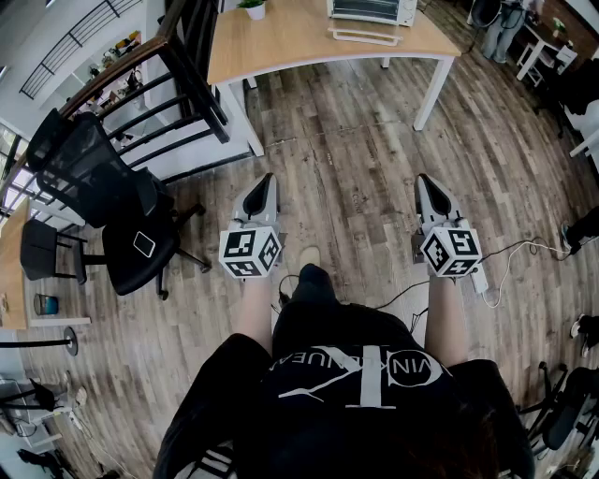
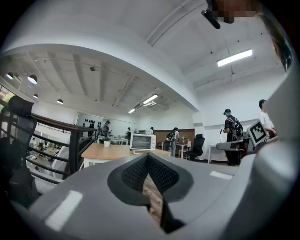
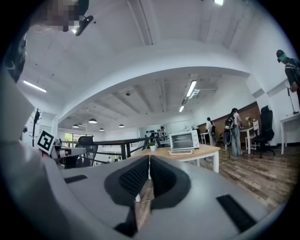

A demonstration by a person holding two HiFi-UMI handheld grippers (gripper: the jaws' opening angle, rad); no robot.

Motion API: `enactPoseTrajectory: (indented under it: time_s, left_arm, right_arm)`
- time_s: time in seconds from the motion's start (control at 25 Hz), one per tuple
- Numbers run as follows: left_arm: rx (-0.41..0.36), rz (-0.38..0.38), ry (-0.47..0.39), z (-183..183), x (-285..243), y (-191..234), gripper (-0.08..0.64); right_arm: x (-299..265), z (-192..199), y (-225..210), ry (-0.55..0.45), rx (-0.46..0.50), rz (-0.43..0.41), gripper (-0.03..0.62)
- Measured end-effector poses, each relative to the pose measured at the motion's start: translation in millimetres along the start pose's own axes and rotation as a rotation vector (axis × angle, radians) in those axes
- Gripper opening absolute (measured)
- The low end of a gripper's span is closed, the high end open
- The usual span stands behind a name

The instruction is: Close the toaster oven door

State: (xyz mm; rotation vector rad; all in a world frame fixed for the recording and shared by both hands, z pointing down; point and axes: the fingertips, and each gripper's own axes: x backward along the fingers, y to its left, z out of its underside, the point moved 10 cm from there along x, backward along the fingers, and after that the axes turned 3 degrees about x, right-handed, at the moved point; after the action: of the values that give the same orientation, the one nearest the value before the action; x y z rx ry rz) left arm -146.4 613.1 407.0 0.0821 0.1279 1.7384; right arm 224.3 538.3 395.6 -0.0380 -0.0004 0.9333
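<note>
A white toaster oven (image 1: 372, 9) stands at the far edge of a wooden table (image 1: 281, 42), well ahead of me. Its door (image 1: 365, 36) hangs open, flat in front of it. In the left gripper view the oven (image 2: 143, 142) is small and distant; the right gripper view shows the oven (image 3: 183, 140) with the lowered door (image 3: 180, 152). My left gripper (image 1: 267, 180) and right gripper (image 1: 423, 180) are held over the wood floor, far short of the table. Both are shut and hold nothing. Their jaws meet in the left gripper (image 2: 148, 155) and right gripper (image 3: 149, 157) views.
A black office chair (image 1: 103, 201) with a phone (image 1: 144, 244) on its seat stands at my left, beside a dark railing (image 1: 140, 84). A small potted plant (image 1: 254, 7) sits on the table. Cables (image 1: 510, 257) trail on the floor at right. People (image 3: 233, 129) stand far off.
</note>
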Motion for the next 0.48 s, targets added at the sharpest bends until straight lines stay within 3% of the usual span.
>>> enactPoseTrajectory:
  time_s: [0.48]
  left_arm:
    - [0.004,0.004,0.014,5.8,-2.5,-11.4,0.011]
  right_arm:
    - [13.3,6.3,-8.9,0.015,-0.008,0.008,0.018]
